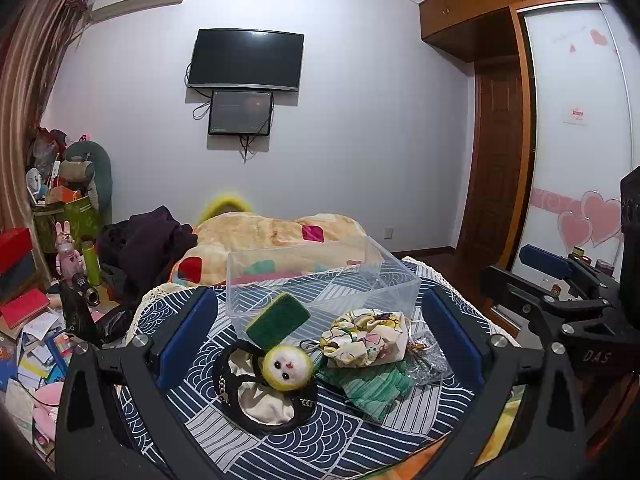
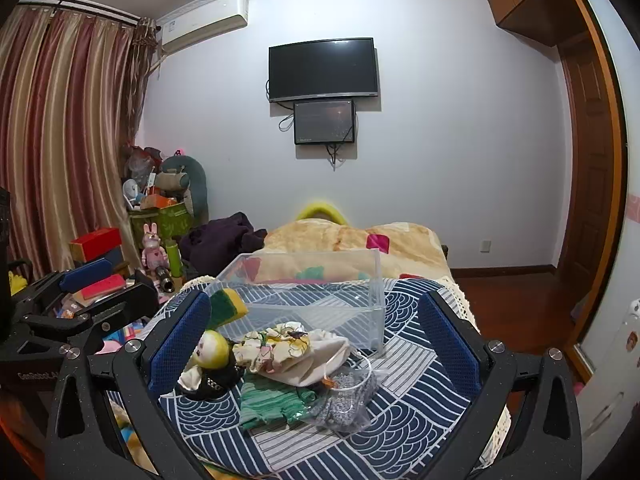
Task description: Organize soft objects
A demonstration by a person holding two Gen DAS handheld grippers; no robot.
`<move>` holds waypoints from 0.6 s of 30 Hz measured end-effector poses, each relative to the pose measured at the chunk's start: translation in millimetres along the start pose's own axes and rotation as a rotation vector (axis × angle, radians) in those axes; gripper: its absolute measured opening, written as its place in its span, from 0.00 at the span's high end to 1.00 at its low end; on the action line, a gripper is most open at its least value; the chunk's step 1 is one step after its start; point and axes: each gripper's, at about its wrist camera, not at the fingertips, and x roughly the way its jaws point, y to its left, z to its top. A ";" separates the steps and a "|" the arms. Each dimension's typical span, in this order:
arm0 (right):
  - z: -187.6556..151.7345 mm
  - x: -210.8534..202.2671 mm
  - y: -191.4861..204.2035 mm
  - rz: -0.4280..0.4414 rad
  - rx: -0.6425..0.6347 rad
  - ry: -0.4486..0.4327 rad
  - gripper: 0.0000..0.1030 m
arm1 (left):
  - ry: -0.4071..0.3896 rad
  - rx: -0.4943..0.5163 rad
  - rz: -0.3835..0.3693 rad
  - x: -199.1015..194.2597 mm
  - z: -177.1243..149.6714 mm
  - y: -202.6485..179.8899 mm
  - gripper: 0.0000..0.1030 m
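A clear plastic box (image 1: 320, 276) (image 2: 304, 288) stands empty on a blue patterned cloth (image 1: 320, 440). In front of it lie a green and yellow sponge (image 1: 278, 320) (image 2: 226, 306), a yellow plush face (image 1: 285, 368) (image 2: 211, 350) on a black and white cloth (image 1: 264, 404), a floral drawstring pouch (image 1: 366, 338) (image 2: 296, 350), a green cloth (image 1: 372, 390) (image 2: 272, 402) and a clear bag of grey bits (image 1: 426, 364) (image 2: 344, 398). My left gripper (image 1: 320, 340) is open above the pile. My right gripper (image 2: 314, 344) is open above it too.
A beige blanket with coloured patches (image 1: 276, 236) (image 2: 352, 240) lies behind the box. Toys, boxes and papers clutter the floor at the left (image 1: 36, 320) (image 2: 152, 240). A wardrobe and door (image 1: 500, 160) stand at the right. The right gripper shows in the left wrist view (image 1: 560, 292).
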 end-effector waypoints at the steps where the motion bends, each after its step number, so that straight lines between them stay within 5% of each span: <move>1: -0.2 0.0 0.0 -0.001 -0.001 0.000 0.00 | 0.000 0.000 0.001 -0.1 0.1 0.0 0.00; 18: 0.4 -0.3 -0.5 0.001 0.000 -0.003 0.00 | -0.004 0.000 0.001 -1.5 1.2 0.6 0.00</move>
